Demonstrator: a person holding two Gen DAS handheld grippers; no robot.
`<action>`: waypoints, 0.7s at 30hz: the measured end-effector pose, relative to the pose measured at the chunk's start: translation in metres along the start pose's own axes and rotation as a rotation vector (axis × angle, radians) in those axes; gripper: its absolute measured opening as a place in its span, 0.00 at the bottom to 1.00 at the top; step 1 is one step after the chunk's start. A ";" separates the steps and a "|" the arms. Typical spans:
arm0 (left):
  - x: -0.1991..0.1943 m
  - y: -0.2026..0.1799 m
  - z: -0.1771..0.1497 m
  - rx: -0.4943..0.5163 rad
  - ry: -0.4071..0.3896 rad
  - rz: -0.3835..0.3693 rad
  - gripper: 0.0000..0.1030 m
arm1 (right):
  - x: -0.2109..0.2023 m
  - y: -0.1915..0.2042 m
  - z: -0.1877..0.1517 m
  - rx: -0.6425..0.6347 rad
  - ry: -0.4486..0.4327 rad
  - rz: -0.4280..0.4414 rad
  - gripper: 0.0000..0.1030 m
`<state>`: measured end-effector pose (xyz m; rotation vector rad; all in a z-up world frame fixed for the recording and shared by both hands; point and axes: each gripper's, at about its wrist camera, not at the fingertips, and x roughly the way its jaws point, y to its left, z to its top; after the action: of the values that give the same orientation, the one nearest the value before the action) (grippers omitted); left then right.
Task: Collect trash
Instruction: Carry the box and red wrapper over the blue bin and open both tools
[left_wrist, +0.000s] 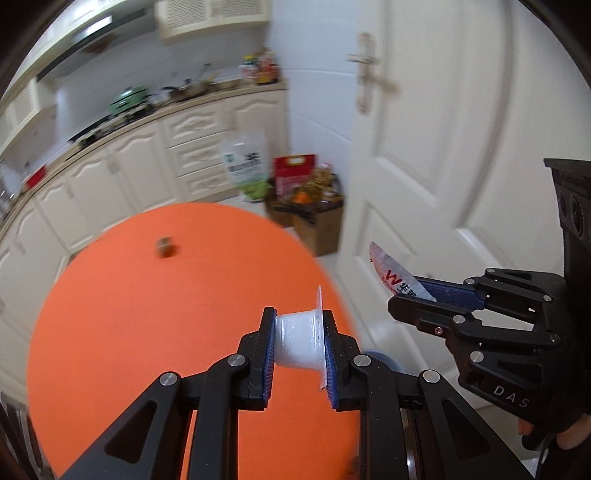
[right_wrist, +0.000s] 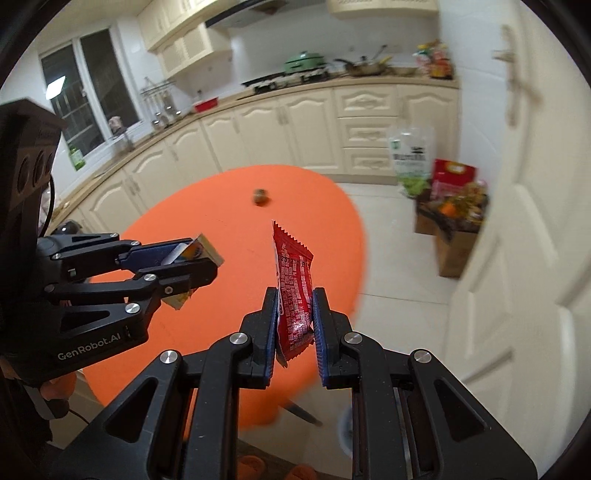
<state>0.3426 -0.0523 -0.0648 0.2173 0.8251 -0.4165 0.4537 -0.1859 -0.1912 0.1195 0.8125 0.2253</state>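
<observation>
Above the orange bench (left_wrist: 147, 332), the left claw (left_wrist: 299, 343) grips a small white cup (left_wrist: 297, 341); the right claw (right_wrist: 295, 314) pinches a red wrapper (right_wrist: 293, 295). Best held firmly until a bin is reached; one brown scrap (right_wrist: 260, 196) remains.

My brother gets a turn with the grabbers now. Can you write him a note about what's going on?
Left gripper: shut on a small white plastic cup, held above the orange round table.
Right gripper: shut on a red snack wrapper, also lifted off the table.
Done: two pieces of trash picked up.
Left: one small brown object sits on the far side of the table; it is too blurred to identify. No trash bin is clearly visible, so find one, drop both pieces, then fetch the last.
</observation>
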 end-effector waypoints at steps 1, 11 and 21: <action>0.001 -0.014 -0.001 0.020 0.008 -0.010 0.18 | -0.007 -0.009 -0.006 0.009 0.000 -0.011 0.17; 0.049 -0.124 -0.014 0.187 0.130 -0.072 0.18 | -0.032 -0.095 -0.069 0.124 0.037 -0.106 0.17; 0.137 -0.167 -0.013 0.251 0.281 -0.060 0.20 | 0.028 -0.156 -0.121 0.231 0.172 -0.106 0.17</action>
<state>0.3430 -0.2347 -0.1806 0.4932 1.0564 -0.5542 0.4080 -0.3282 -0.3241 0.2761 1.0120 0.0410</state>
